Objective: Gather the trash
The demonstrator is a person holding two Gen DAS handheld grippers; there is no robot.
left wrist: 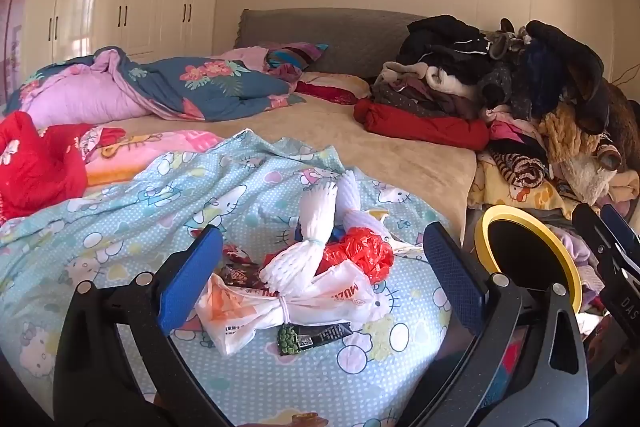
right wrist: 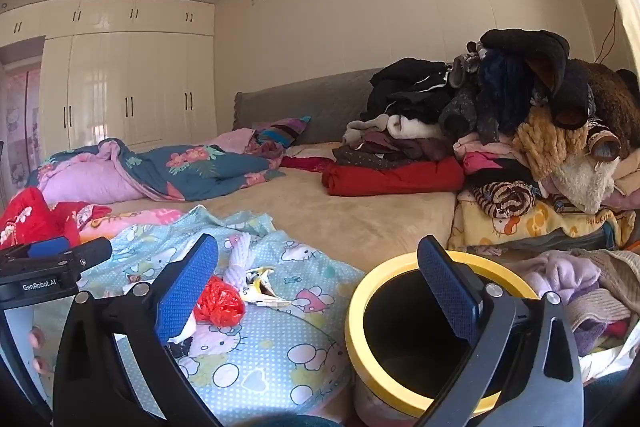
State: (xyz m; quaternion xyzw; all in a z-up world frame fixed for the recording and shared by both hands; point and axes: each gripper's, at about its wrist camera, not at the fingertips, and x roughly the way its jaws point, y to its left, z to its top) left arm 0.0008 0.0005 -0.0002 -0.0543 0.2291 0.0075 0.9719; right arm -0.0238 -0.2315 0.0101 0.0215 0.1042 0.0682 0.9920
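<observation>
Trash lies in a heap on the light-blue Hello Kitty blanket (left wrist: 120, 211): a white plastic bag (left wrist: 280, 307), white foam netting (left wrist: 308, 247), a red plastic bag (left wrist: 360, 251), a dark snack wrapper (left wrist: 316, 337). My left gripper (left wrist: 320, 275) is open and empty, its jaws either side of the heap. My right gripper (right wrist: 316, 287) is open and empty, over the bed's edge, its right finger above the yellow-rimmed black bin (right wrist: 400, 339). The red bag (right wrist: 220, 303) and netting (right wrist: 240, 263) also show in the right wrist view. The bin (left wrist: 528, 251) shows right of the left gripper.
A tall pile of clothes (right wrist: 520, 131) fills the right side of the bed. A flowered quilt (left wrist: 180, 87) and red cloth (left wrist: 36, 167) lie at the left. White wardrobes (right wrist: 120, 87) stand at the back. The left gripper's body (right wrist: 40, 275) shows at the right view's left edge.
</observation>
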